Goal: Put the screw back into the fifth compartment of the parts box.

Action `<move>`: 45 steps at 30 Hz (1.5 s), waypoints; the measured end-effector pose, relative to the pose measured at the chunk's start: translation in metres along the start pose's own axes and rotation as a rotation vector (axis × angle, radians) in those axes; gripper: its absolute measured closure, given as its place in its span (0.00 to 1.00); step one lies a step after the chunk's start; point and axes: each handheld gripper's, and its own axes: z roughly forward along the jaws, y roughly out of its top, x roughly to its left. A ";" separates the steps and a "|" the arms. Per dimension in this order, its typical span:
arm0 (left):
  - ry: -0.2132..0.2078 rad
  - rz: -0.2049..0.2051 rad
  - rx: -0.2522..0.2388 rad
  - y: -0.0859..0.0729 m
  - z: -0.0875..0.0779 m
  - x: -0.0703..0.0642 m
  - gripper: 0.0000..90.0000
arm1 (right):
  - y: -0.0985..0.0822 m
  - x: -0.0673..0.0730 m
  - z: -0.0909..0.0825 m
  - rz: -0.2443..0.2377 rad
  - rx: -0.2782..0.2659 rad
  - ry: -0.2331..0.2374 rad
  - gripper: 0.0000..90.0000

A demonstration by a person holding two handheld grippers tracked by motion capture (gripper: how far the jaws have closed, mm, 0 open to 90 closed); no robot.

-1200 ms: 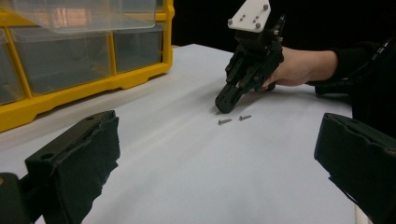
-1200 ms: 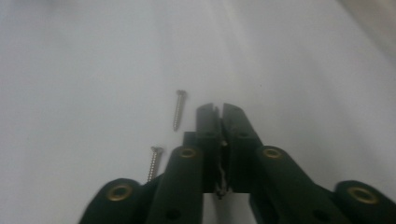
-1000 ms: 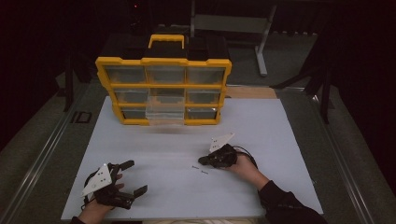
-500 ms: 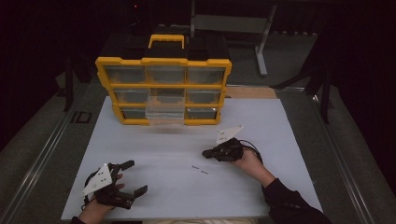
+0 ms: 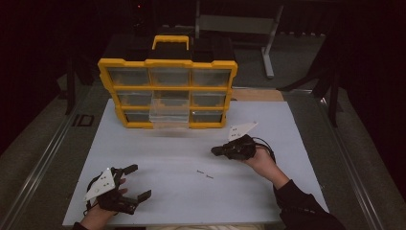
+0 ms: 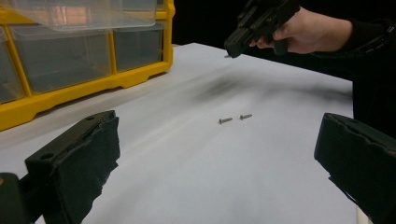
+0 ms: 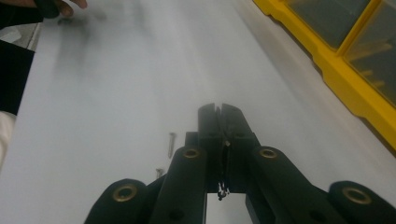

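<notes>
Left gripper jaws gape; right gripper jaws closed; two screws lie end-to-end.

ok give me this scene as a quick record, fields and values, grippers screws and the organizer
surface: white table
organizer: yellow drawer organizer at the far side, one clear drawer in the bottom middle pulled out
screws: two small screws lying loose mid-table
left gripper: left gripper, jaws wide open, near the front left edge
right gripper: right gripper, jaws closed, raised beyond the screws; something tiny may be pinched, too small to tell
</notes>
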 end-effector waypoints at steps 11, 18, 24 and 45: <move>0.001 0.001 0.001 0.000 0.000 0.000 0.01 | 0.031 -0.007 -0.029 -0.025 -0.074 -0.045 0.98; 0.000 0.002 0.004 0.000 0.000 0.000 0.01 | 0.057 -0.014 -0.046 -0.046 -0.122 -0.066 0.98; 0.000 0.003 0.004 0.000 0.000 0.000 0.01 | 0.076 -0.018 -0.049 -0.055 -0.145 -0.063 0.98; -0.001 0.002 0.003 0.000 -0.001 0.000 0.01 | 0.139 -0.031 -0.028 -0.091 -0.183 -0.050 0.98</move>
